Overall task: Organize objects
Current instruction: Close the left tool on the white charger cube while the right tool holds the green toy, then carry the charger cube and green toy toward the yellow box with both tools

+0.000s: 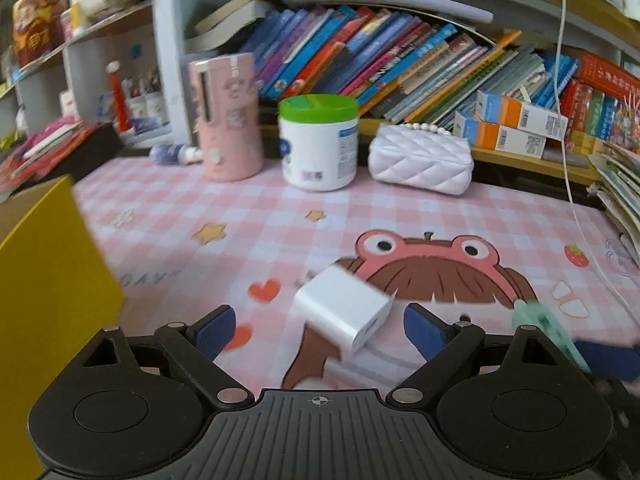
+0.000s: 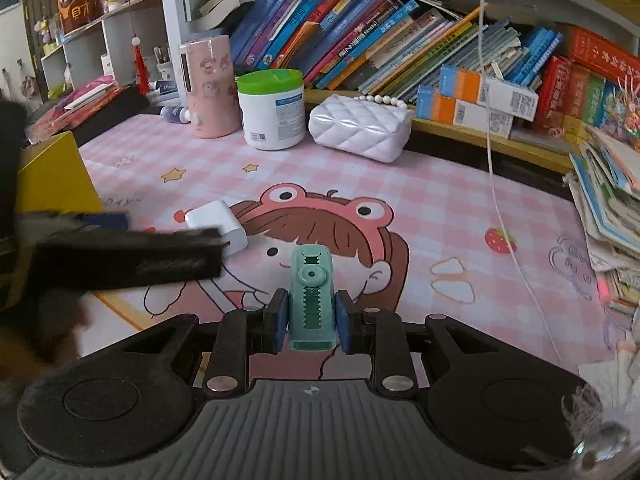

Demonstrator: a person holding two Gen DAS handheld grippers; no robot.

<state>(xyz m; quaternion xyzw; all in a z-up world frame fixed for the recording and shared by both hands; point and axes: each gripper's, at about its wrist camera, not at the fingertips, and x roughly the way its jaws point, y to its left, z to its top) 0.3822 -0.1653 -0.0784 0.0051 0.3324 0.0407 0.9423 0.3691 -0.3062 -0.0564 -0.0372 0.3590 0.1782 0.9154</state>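
Two grippers in play. Right gripper (image 2: 311,312): jaws clamped flat on both sides of mint clip (image 2: 311,300), pads on its long faces, toothed front facing up and forward, lifted clear of mat (image 2: 440,200). Left gripper (image 1: 318,330): jaws wide, nothing pinched; white charger (image 1: 343,312) lying tilted on mat between and just ahead of blue pads (image 1: 214,328).

Likely step: left closing on charger, right carrying clip off to yellow box (image 1: 44,280) at left edge. Judgement only.

For a clean grab:
- Square jaws to charger's flat sides, not its corners; sitting skewed to jaw line now.
- Lower until pads straddle mid-body, then close.
- Watch crossing paths: right gripper showing blurred at right edge of left view, left gripper across left of right view. Close quarters.
- Keep clear of white cable (image 2: 496,184) hanging at right.

Materials:
- Charger: smooth glossy plastic block, rounded edges, port on near face. Slippery; ribbed pads should help.
- Clip: matte hard plastic, slim, serrated centre, round boss near top.
- Mat: soft pink check print over bench, cartoon frog-hat girl.
- Back row: pink cylinder (image 1: 228,120), white tub (image 1: 318,144) with green lid, quilted white purse (image 1: 420,160) with pearl handle. Untouched.
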